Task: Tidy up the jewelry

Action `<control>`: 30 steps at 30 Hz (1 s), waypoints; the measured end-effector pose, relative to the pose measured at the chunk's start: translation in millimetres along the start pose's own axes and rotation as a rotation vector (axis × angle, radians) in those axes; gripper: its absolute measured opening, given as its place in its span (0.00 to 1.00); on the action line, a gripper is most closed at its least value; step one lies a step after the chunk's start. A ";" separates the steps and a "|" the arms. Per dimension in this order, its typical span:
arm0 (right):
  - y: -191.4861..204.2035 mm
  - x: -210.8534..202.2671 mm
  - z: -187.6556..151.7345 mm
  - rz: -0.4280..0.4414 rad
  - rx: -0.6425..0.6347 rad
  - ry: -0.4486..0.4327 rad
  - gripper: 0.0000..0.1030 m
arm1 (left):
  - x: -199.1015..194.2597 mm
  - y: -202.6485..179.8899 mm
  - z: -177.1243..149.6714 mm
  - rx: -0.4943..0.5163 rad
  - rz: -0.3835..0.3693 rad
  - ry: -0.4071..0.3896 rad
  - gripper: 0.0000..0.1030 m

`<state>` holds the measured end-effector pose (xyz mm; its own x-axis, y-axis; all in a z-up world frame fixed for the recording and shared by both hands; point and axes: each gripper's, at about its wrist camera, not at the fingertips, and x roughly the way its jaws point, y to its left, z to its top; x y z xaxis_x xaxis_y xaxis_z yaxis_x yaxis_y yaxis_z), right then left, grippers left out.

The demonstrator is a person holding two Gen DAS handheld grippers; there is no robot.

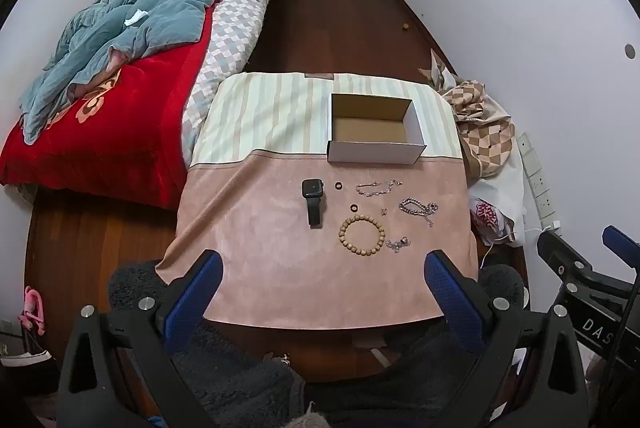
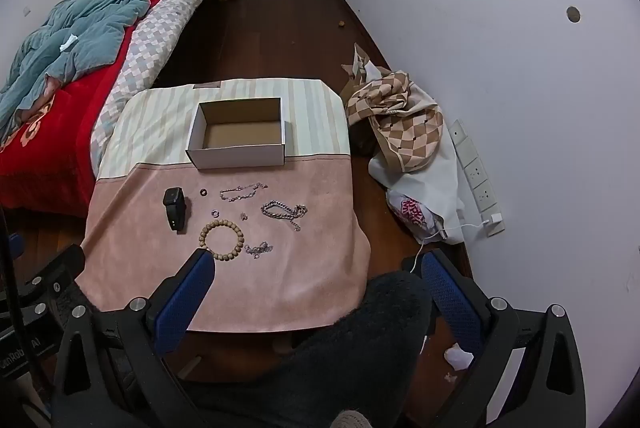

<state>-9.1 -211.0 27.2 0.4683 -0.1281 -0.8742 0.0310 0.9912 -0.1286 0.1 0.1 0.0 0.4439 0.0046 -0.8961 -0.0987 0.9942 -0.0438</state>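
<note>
Jewelry laid out on the tabletop [image 1: 248,268] before an open box [image 1: 376,132].

Both the left hand-held gripper [image 1: 322,272] and right hand-held gripper [image 2: 316,272] hover wide, holding nothing; the bead bracelet [image 1: 362,237], watch [image 1: 313,200] and chains [image 1: 418,207] lie near the box.

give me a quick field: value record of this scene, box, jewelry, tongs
surface: table with a pink and striped cloth
box: open cardboard box, nothing inside, at the far side on the striped part
watch: black smartwatch, leftmost item
bracelet: wooden bead bracelet, nearest the tongs
chains: thin chain, thick chain, small silver piece
rings: two small dark rings
left tongs: open, holding nothing
right tongs: open, holding nothing
progress: all jewelry outside the box
</note>
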 end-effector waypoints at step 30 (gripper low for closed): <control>1.9 3.7 -1.7 -0.013 -0.020 -0.002 1.00 | 9.5 4.5 -7.6 0.000 0.000 0.016 1.00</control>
<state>-8.8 -209.7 22.9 0.4697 -0.1413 -0.8715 0.0194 0.9885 -0.1498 -2.9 3.8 -12.1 0.4295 0.0024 -0.9030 -0.0985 0.9942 -0.0442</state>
